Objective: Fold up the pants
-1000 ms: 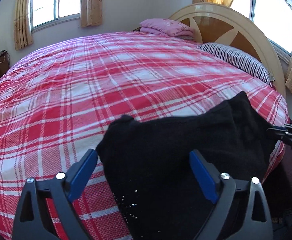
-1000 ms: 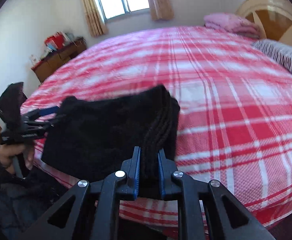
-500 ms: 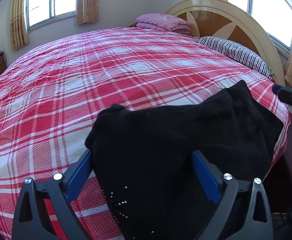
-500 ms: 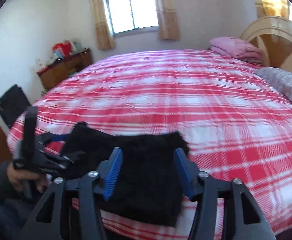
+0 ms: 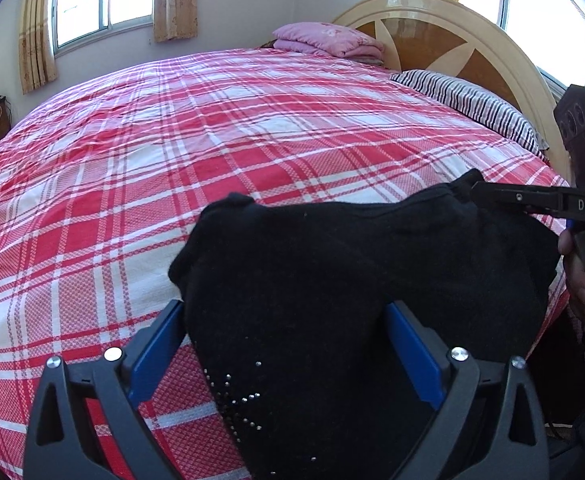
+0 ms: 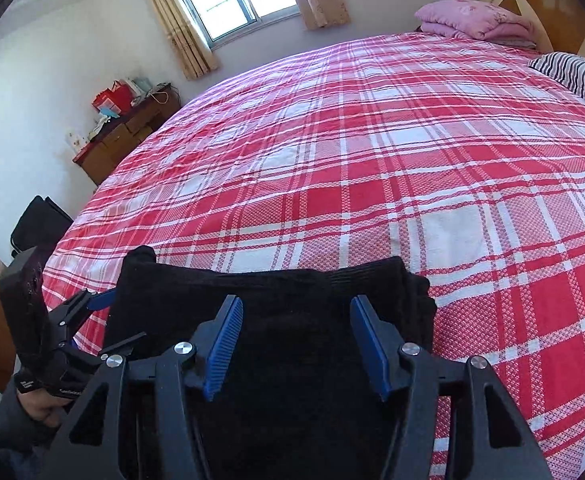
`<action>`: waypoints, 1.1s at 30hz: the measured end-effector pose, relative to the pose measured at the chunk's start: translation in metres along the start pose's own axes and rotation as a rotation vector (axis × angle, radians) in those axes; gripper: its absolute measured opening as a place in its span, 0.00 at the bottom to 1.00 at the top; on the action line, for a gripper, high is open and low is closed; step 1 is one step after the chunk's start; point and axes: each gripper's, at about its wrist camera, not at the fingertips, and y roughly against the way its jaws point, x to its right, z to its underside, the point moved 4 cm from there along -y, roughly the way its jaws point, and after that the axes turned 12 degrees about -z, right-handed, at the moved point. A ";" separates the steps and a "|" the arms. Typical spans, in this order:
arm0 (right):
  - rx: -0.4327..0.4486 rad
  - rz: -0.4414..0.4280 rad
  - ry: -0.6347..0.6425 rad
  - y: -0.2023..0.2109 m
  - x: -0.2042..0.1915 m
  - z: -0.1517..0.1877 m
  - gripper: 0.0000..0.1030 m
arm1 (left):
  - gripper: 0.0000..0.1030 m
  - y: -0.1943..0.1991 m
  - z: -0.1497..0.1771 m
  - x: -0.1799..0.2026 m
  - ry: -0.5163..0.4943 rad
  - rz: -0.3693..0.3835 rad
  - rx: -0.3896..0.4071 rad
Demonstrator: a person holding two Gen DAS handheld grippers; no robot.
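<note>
Sunlit bedroom, red plaid bedspread (image 6: 372, 168) reaching to the striped pillow (image 5: 472, 100). Black pants (image 5: 332, 300), folded into a thick bundle, lying at the bedspread's near edge, likely set down as finished. Left gripper (image 5: 284, 344) and right gripper (image 6: 296, 340) released, jaws spread wide above the cloth, grasping nothing.

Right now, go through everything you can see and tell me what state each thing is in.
Black pants: folded into a bundle, lying at the bed's near edge.
Left gripper: open, fingers either side of the pants.
Right gripper: open, over the pants.
Plaid bedspread: spread flat.
Pink blanket: folded, by the headboard.
Striped pillow: lying flat.
</note>
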 end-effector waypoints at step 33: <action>-0.075 0.109 0.282 0.067 -0.039 0.072 0.56 | 1.00 0.014 0.016 -0.021 -0.005 -0.057 0.017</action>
